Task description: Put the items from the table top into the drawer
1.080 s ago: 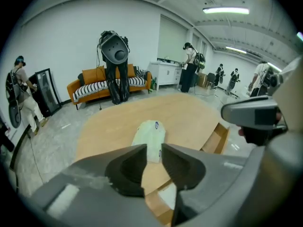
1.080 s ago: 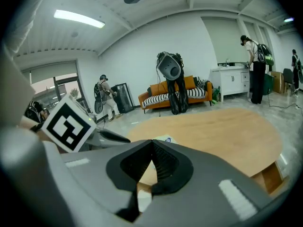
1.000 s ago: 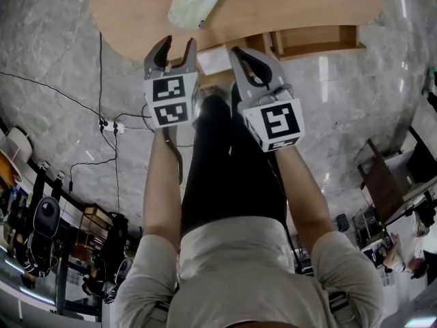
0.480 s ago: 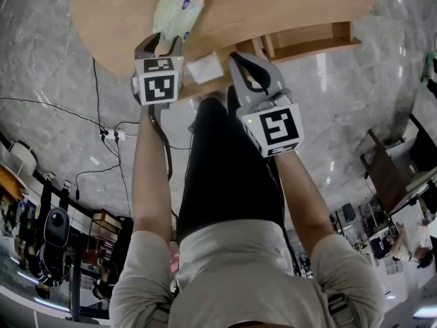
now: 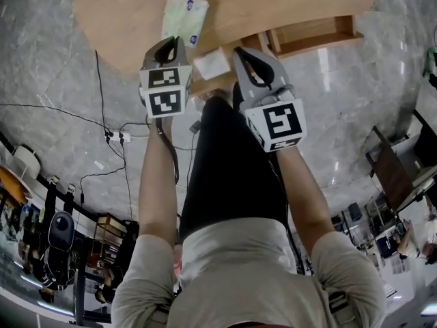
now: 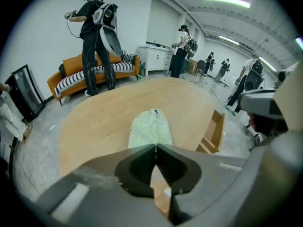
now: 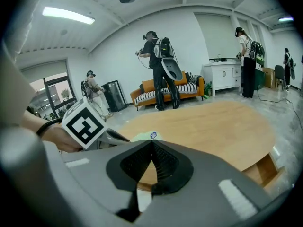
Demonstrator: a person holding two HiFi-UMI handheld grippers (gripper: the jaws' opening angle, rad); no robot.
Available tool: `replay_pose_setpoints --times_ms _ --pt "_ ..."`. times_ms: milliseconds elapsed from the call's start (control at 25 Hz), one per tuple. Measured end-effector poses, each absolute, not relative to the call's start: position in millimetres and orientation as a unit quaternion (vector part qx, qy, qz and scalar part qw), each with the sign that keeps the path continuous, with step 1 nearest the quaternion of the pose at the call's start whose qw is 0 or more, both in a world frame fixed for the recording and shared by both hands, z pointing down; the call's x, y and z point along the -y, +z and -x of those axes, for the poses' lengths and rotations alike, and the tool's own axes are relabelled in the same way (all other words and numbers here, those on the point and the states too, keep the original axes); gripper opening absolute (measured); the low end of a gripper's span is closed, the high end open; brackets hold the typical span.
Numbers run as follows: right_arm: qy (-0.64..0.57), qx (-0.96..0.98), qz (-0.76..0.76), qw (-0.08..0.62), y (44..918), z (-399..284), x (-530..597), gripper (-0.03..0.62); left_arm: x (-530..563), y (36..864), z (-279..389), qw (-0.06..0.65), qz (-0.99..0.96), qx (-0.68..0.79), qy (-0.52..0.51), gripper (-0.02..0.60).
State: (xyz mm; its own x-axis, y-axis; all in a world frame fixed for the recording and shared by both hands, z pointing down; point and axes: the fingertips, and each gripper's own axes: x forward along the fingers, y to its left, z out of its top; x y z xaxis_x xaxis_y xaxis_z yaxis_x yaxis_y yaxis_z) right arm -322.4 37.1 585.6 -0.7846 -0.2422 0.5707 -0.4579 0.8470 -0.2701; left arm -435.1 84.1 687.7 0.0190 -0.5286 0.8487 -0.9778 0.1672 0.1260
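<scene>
Grasping step: left gripper (image 5: 175, 42) is pinching the pale green packet's (image 5: 183, 16) near edge; right gripper (image 5: 244, 52) is waiting closed, empty; next, carrying it to the open drawer (image 5: 311, 28).

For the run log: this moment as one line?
left gripper shut at near edge of packet, grip unclear | right gripper shut, empty | packet on table | drawer open
</scene>
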Motion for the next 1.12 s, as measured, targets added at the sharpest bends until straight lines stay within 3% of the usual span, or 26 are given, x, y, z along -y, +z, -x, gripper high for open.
replay_pose_setpoints --times_ms 600,1120 --pt "0.206 0.919 -0.239 0.235 583.3 268.9 -27.4 0.008 -87.5 674.2 343.3 0.391 -0.63 0.607 0.286 0.021" --pt "0.242 0.887 -0.324 0.222 585.3 121.2 55.9 0.008 13.3 669.7 192.7 0.335 -0.702 0.511 0.367 0.021"
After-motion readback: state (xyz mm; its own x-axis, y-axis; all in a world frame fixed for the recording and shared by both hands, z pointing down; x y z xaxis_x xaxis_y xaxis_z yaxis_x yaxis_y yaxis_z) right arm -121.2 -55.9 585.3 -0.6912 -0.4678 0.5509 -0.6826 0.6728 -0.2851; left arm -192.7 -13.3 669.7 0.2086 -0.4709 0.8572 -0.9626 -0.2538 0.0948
